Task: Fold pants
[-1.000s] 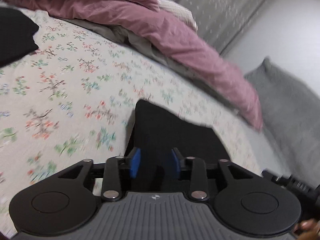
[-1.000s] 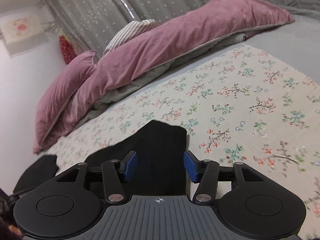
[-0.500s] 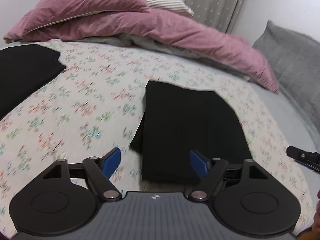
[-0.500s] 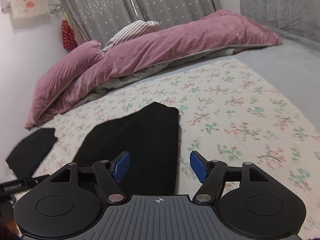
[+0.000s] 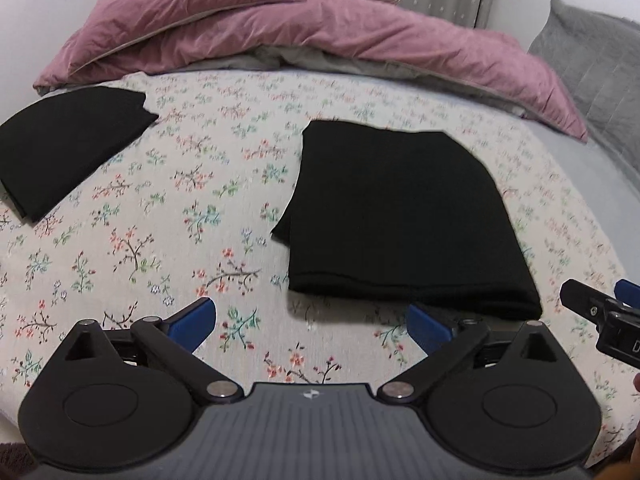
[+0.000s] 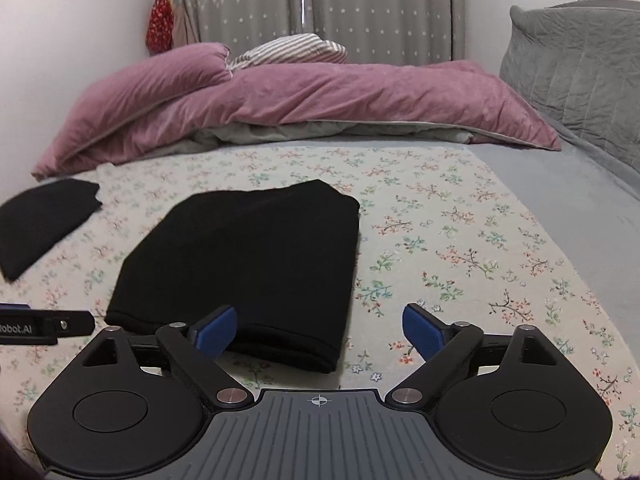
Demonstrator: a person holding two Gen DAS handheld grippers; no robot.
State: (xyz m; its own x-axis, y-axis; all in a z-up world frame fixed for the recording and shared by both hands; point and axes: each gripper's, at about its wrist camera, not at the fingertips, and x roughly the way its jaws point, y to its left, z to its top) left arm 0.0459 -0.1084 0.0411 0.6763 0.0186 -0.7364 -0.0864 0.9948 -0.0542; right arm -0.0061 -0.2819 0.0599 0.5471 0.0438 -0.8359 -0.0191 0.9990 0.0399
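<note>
Black pants (image 5: 404, 216), folded into a compact rectangle, lie flat on the floral bedspread (image 5: 172, 208), roughly mid-bed in both wrist views. Folded edge faces the near side; one lower layer pokes out at the left edge in the left wrist view. Left gripper (image 5: 310, 322) hovers just near of the pants, jaws spread wide and opening, nothing between the blue pads, only bedspread showing in the gap; its right pad sits close to the pants' near edge, contact not clear. Right gripper (image 6: 318, 330) likewise over the near edge, jaws wide and opening; the pants' near right corner shows in the gap between its fingers, pads not pressing on the cloth. Each gripper's tip shows at the side margin of the other's view. Second black garment (image 5: 66, 148), also folded, lies well apart at the far left of the bed. Pink duvet (image 6: 312, 100) bunched along the far side, striped pillow (image 6: 292, 49) behind it, grey starred curtain (image 6: 320, 4) beyond. Grey quilted cushion (image 6: 580, 68) at far right.
</note>
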